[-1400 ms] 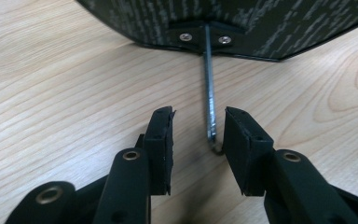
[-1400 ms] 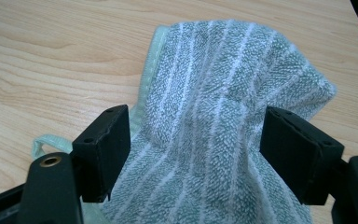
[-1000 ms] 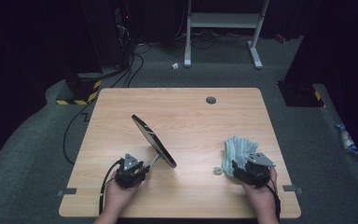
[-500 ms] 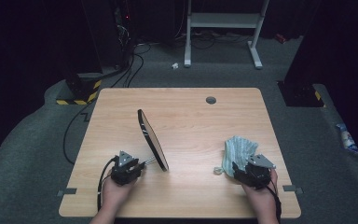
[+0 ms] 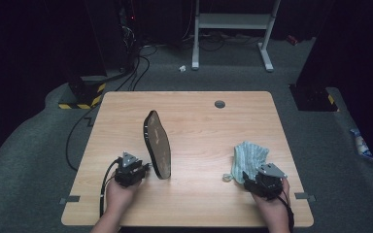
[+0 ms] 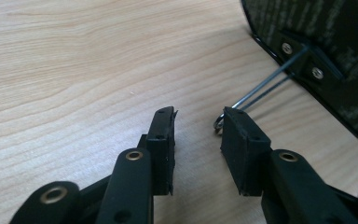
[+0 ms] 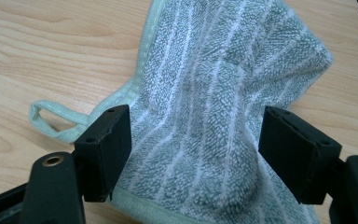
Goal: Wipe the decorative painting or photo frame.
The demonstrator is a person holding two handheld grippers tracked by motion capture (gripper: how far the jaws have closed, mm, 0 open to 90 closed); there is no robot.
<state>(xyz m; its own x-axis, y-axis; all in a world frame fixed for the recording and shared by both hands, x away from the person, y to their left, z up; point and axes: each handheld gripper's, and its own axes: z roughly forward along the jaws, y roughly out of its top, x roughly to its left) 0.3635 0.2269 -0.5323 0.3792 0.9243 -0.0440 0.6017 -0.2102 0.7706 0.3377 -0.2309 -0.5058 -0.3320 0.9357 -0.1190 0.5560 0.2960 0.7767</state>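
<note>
Wood table [image 5: 194, 194] w/ grommet [image 5: 219, 104]; white stand [image 5: 233, 22], striped block [image 5: 85, 99], cables [image 5: 141, 58] behind.

1. A light wooden table [image 5: 194, 104] with a small grey round cap [image 5: 219, 104] near its far edge.
2. A dark oval mirror-like panel [image 5: 157, 144] stands on edge left of centre.
3. The left gripper [image 5: 143, 170], in a hand [image 5: 119, 194], sits just beside the panel's near end.
4. The right gripper [image 5: 246, 175] meets a crumpled pale green striped towel [image 5: 249, 155].
</note>
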